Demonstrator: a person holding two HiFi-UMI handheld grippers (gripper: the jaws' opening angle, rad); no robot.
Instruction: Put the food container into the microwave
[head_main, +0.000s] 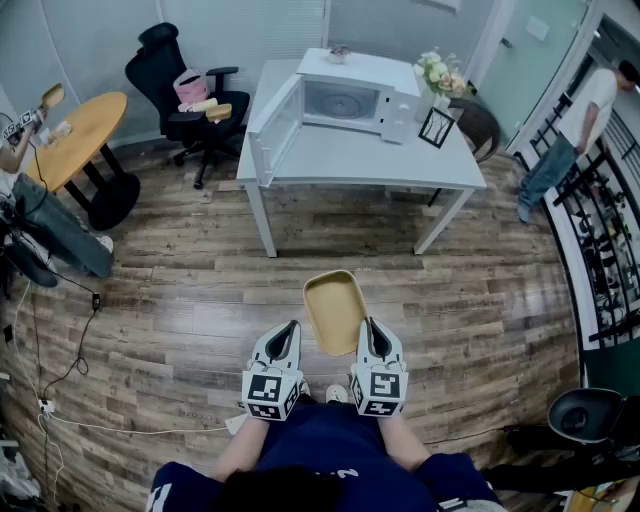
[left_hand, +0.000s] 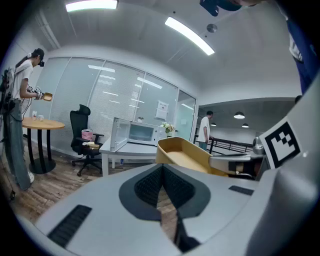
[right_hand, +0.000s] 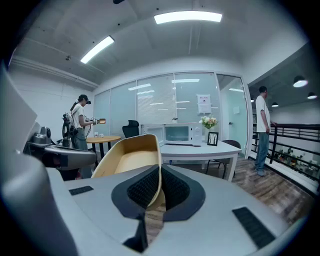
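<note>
A tan, empty food container (head_main: 334, 310) hangs in the air over the wooden floor, in front of the person. My right gripper (head_main: 372, 331) is shut on its right rim, and the wall (right_hand: 131, 161) shows pinched between the dark pads. To the left of the container, my left gripper (head_main: 288, 335) is shut with nothing in it; its pads (left_hand: 161, 186) meet. The container (left_hand: 186, 156) lies off to its right. A white microwave (head_main: 330, 103) stands on the white table (head_main: 360, 160) farther ahead, its door (head_main: 274, 128) swung open to the left.
A flower vase (head_main: 438, 75) and a small picture frame (head_main: 436, 127) stand right of the microwave. A black office chair (head_main: 190, 95) and a round wooden table (head_main: 78, 130) are at the left. One person (head_main: 565, 145) stands at right near a railing, another (head_main: 30, 210) at the left edge.
</note>
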